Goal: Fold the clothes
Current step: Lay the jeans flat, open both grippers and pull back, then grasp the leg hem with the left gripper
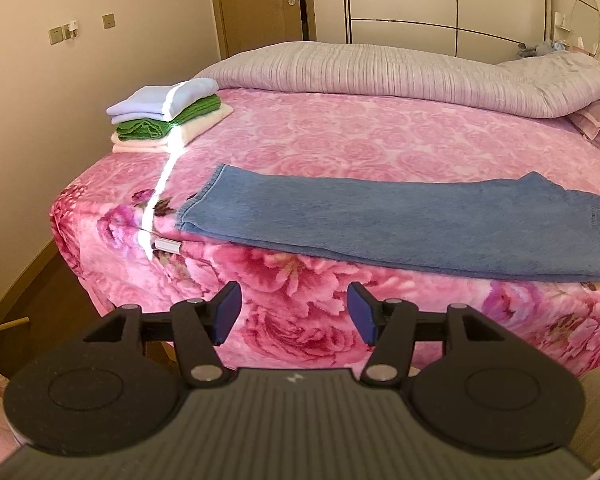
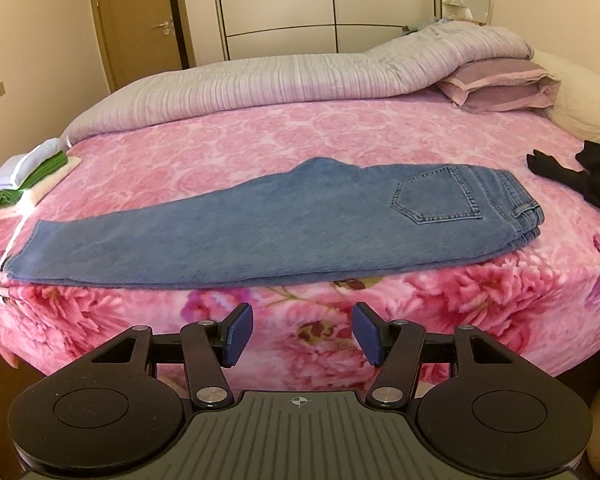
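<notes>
The jeans (image 2: 268, 232) lie flat on the pink flowered bed cover (image 2: 300, 144), folded lengthwise so that one leg covers the other, and their near long edge runs along the near edge of the bed. Their long axis goes across the bed from side to side: the leg hems point toward the stack of folded clothes (image 1: 168, 116), and the waistband, with one back pocket facing up, points toward the black garment (image 2: 592, 176). In the left wrist view the waist end of the jeans is cut off by the picture border, so only the legs and a small part of the pocket seam show there. The black garment is also cut by the border in the right wrist view, and its kind cannot be made out. The stack of folded clothes sits beyond the hem end of the jeans, near the bed corner, with a light blue piece on top, green below it and cream at the bottom. A small white object lies just beside the hems, too small to identify. The left gripper (image 1: 294, 312) and the right gripper (image 2: 304, 334) both hang in front of the near side of the bed, lower than the jeans and apart from them, each with the blue pads spread wide and nothing between them.
</notes>
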